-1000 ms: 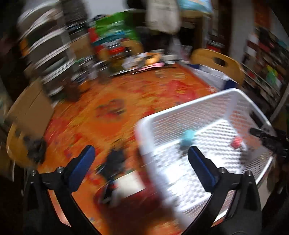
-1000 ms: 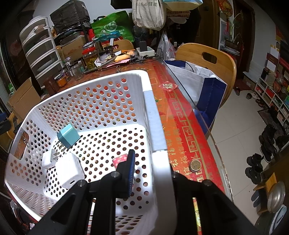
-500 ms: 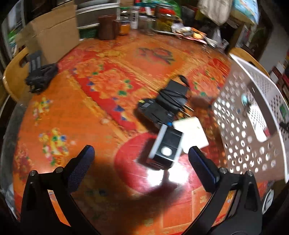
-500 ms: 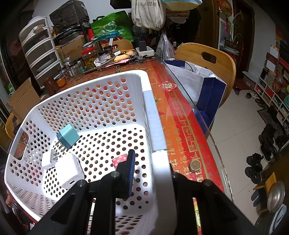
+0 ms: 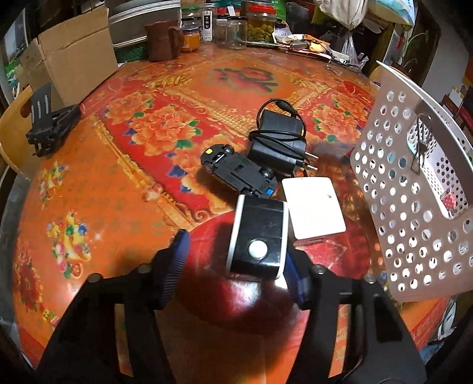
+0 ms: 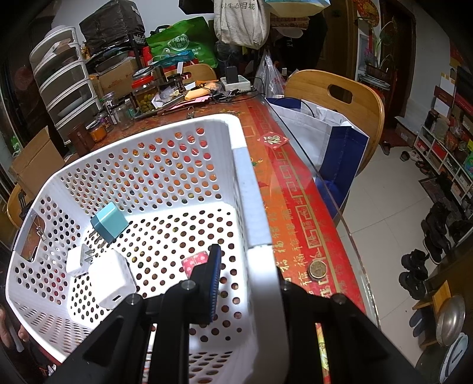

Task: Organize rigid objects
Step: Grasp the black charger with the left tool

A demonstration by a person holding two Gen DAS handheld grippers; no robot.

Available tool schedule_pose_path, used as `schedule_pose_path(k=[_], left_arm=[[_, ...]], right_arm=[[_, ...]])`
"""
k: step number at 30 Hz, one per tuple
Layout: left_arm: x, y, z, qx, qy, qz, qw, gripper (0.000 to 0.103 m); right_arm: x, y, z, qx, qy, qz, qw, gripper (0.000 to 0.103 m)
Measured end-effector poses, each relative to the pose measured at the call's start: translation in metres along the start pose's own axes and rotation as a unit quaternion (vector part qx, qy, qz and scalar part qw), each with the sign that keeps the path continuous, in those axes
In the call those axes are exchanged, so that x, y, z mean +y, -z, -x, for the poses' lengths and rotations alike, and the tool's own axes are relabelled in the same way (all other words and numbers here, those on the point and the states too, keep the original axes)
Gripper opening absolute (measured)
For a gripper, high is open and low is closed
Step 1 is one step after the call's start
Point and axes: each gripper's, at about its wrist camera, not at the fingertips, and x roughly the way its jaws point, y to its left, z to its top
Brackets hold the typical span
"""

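Writing: a large red Chinese character is printed on the floral cloth of the surface; a red diamond sticker at the cloth's edge bears the character 福; gold characters run along the border; the hanging cloth bag carries print too small to read.
Left claw: partly open around the black-and-white device; the right pad touches the device's side, the left pad stands apart from it; the device rests on the surface.
Beyond the device: upturned black toy car, black power adapter with its cord wound round it, and a white flat box just beside the device.
Far left: black clip stand, cardboard box.
Back edge: brown mug, glass jars, one holding green olives.
White basket: stands right of the loose items; holds a teal charger, two white chargers and a small red polka-dot block.
Right claw: clamped on the basket's near wall, one blue pad inside, the other finger hidden behind the rim.
Right of basket: a coin on the cloth, a white-and-blue bag against a wooden chair.
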Motion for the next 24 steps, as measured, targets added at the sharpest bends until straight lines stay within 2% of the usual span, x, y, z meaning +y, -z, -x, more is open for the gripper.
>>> schedule_pose_path(k=[1,2,7,12,17,24], left_arm=[[-0.001,0.000,-0.001,0.000,0.004,0.000,1.0000,0.044],[-0.002,-0.001,-0.001,-0.005,0.004,-0.001,1.0000,0.025],[0.010,-0.005,0.017,-0.031,-0.031,0.021,0.9988,0.026],[0.036,-0.029,0.048,-0.065,-0.082,0.042,0.9937,0.026],[0.042,-0.049,0.077,-0.093,-0.091,0.050,0.9903,0.026],[0.024,-0.070,0.093,-0.104,-0.094,0.036,0.9894,0.026]], right_arm=[[0.000,0.000,0.000,0.000,0.000,0.000,1.000,0.020],[0.000,0.000,0.000,0.000,0.000,0.001,1.000,0.020],[0.000,0.000,0.000,0.001,0.001,0.003,1.000,0.020],[0.000,-0.001,0.000,0.001,0.001,0.003,1.000,0.020],[-0.001,-0.001,0.000,0.002,0.001,0.003,1.000,0.020],[-0.001,-0.001,0.000,0.002,0.001,0.004,1.000,0.020]])
